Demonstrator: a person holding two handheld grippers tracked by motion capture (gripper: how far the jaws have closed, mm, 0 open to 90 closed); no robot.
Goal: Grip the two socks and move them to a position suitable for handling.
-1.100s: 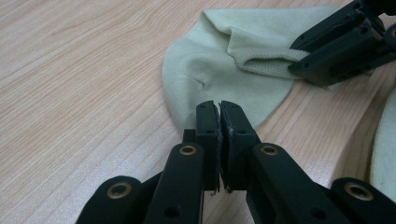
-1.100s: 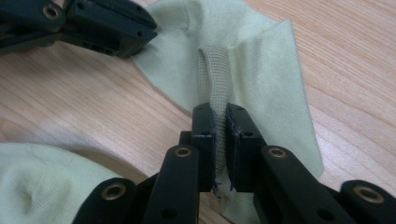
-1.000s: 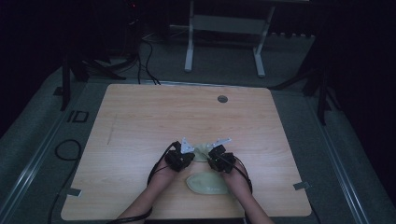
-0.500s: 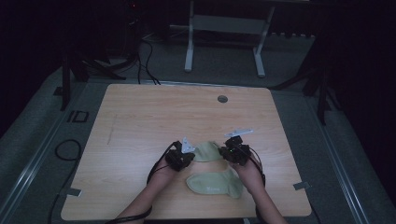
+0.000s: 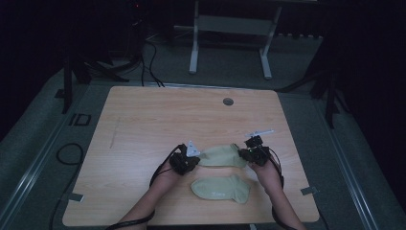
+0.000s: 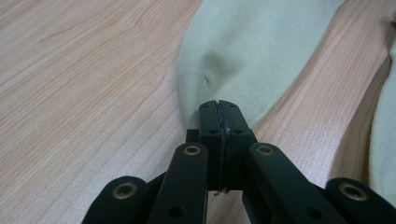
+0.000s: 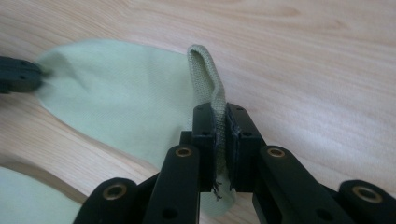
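The left gripper (image 5: 186,160) is pinching one end of a pale green knitted fabric sock (image 5: 221,156), its black jaws pressed almost together with only the thin cloth edge between them. In the left gripper view, the fabric is puckering into a small dimple just beyond the tips. The right gripper (image 5: 253,152) is clamping the opposite end, where a ribbed, thicker cuff is standing up in a folded loop between its jaws, a few loose threads hanging below. The sock is stretching flat between the two grippers near the front of the light wooden tabletop (image 5: 158,120), whose grain is running in fine streaks. A second pale green sock (image 5: 221,188) is lying flat just in front of the first, near the person's forearms, untouched. A small round grey grommet (image 5: 228,101) is sitting near the tabletop's far edge.
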